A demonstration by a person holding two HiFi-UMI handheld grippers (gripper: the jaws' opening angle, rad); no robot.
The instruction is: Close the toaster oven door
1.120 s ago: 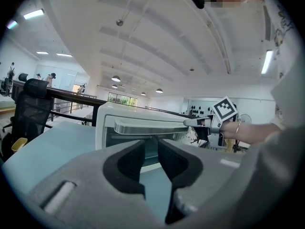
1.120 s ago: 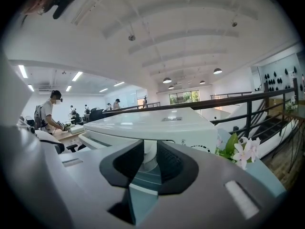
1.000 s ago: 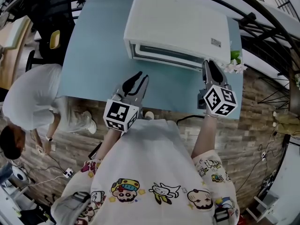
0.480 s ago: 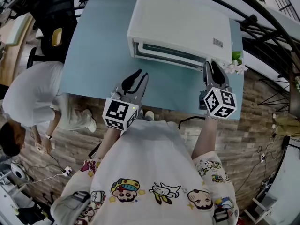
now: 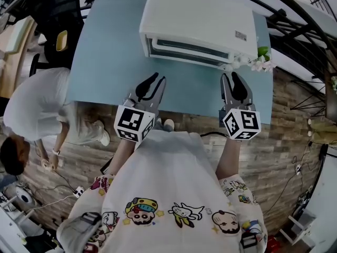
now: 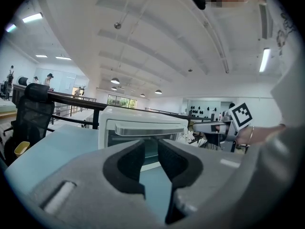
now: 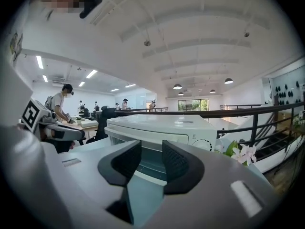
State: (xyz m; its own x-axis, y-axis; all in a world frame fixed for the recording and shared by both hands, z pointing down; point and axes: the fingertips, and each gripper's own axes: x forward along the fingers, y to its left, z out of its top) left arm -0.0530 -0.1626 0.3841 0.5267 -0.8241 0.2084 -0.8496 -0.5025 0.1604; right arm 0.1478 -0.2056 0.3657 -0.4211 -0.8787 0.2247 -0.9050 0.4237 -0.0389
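Note:
A white toaster oven [image 5: 195, 22] stands at the back of the blue table [image 5: 105, 46], its glass door [image 5: 184, 52] upright against its front. In the left gripper view the door's handle [image 6: 150, 129] runs along the top of the window. My left gripper [image 5: 156, 78] hovers over the table in front of the oven, open and empty. My right gripper [image 5: 230, 75] is to the right, a short way clear of the oven's front right corner; its jaws have just been opening and hold nothing. Both gripper views look at the oven [image 7: 162, 128] past open jaws.
White flowers with green leaves [image 5: 261, 62] sit by the oven's right end. A person in white [image 5: 31, 104] crouches on the wooden floor left of the table. A black office chair [image 5: 58, 15] stands at the far left, and a dark railing [image 5: 295, 30] curves behind on the right.
My right gripper has drawn back from the oven's front right corner toward the table's near edge, and its jaws stand wider. The left gripper has stayed put.

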